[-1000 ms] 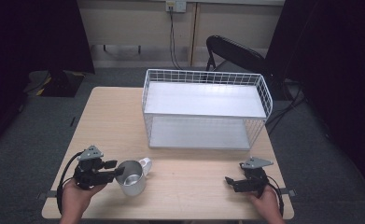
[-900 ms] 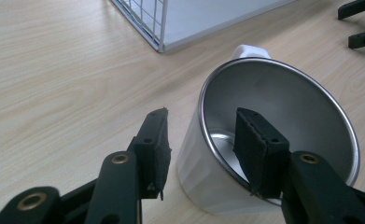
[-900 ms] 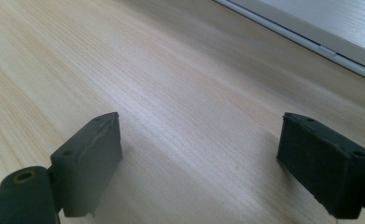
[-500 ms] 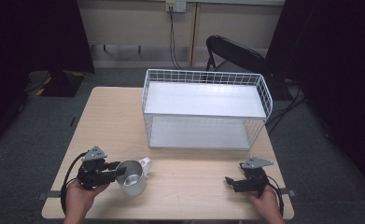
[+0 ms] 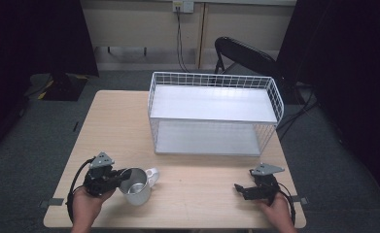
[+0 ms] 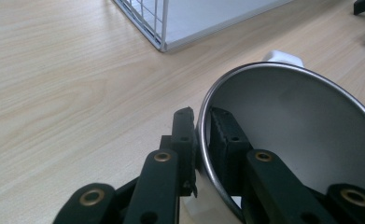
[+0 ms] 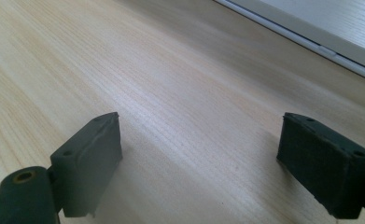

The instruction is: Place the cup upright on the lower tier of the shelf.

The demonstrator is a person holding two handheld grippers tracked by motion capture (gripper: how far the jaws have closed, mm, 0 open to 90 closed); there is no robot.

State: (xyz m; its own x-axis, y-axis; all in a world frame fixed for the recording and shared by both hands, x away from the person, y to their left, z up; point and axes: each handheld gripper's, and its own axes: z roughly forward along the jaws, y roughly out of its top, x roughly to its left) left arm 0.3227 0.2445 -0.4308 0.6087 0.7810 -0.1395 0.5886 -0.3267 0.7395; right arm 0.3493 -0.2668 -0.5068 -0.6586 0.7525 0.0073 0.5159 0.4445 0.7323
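A white mug with a metal rim and a white handle stands at the front left of the wooden table. My left gripper has just been closing, and it is now shut on the mug's rim. In the left gripper view one jaw sits outside the mug wall and the other inside, with the left gripper pinching the rim. My right gripper rests open near the front right edge. In the right gripper view the right gripper has only bare wood between its jaws.
A white wire basket with two shelves stands at the middle back of the table; its corner lies just beyond the mug. A black chair stands behind the table. Bare wood lies between the two hands.
The left gripper has edged right onto the mug and its jaws have closed on the rim. The right hand has kept still.
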